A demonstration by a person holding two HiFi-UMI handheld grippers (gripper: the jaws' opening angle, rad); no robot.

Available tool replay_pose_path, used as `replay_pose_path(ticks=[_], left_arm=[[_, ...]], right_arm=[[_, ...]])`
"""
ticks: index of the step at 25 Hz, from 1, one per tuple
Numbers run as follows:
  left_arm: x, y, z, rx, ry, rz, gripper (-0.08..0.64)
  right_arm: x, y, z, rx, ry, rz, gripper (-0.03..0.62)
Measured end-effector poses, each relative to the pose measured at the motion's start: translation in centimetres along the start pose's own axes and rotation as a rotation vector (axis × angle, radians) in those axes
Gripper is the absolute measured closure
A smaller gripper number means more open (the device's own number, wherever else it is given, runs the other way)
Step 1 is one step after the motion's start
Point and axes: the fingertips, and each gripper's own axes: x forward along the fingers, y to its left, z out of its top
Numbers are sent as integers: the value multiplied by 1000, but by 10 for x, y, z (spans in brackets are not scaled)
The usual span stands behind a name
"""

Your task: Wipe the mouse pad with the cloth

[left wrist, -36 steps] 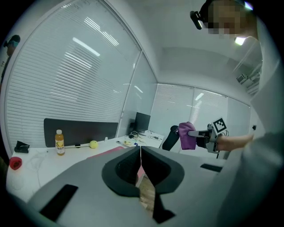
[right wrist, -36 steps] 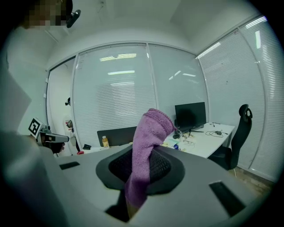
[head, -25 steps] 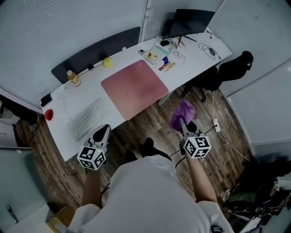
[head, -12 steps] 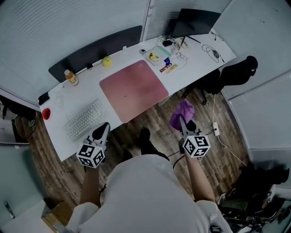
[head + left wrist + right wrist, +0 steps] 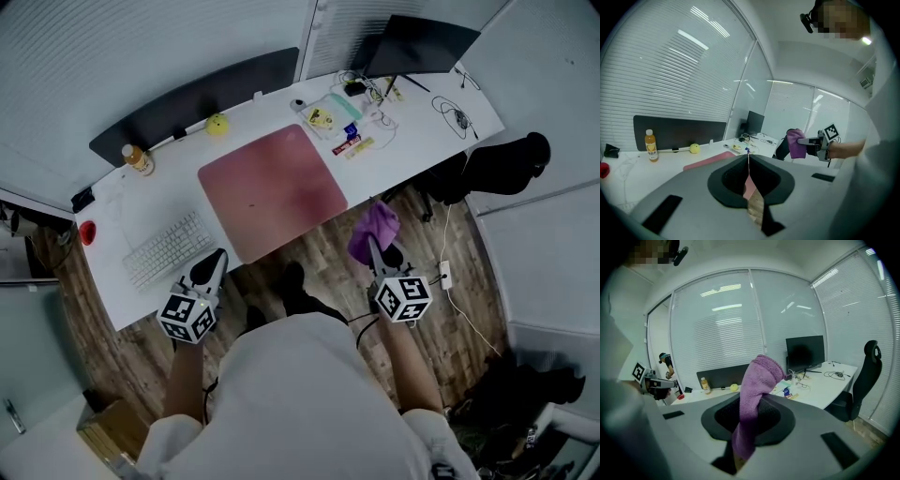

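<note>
The pink mouse pad [image 5: 272,192] lies in the middle of the white desk [image 5: 422,117]; in the left gripper view the mouse pad [image 5: 705,161] shows just beyond the jaws. A purple cloth [image 5: 373,230] hangs from my right gripper [image 5: 373,247], which is shut on it, in front of the desk's edge above the wooden floor. The cloth [image 5: 757,390] drapes up between the jaws of that gripper [image 5: 751,401]. My left gripper [image 5: 209,270] sits by the desk's front edge near the keyboard. Its jaws [image 5: 748,158] are shut with nothing between them.
A white keyboard [image 5: 167,248] lies left of the pad. An orange bottle [image 5: 137,159], a yellow ball [image 5: 217,123] and a red object [image 5: 87,232] stand further left. Small clutter [image 5: 342,117] and a monitor [image 5: 412,42] are at the back right. A black chair [image 5: 502,164] stands right.
The head view has shifted, so the desk sits a little higher and further left in the picture. Both grippers keep about the same places; the cloth stays in the right one.
</note>
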Motion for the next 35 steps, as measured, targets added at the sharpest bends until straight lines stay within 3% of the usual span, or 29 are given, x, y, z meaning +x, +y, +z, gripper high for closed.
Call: replay_pose_path(ticks=[11, 18, 35], left_arm=[[58, 6, 0, -25, 26, 62, 540], [86, 8, -17, -80, 59, 121, 540], [122, 10, -56, -194, 115, 206, 540]], right_arm=[[72, -48, -3, -29, 110, 98, 518], [111, -71, -24, -99, 225, 179, 518], [199, -133, -81, -253, 443, 264, 518]])
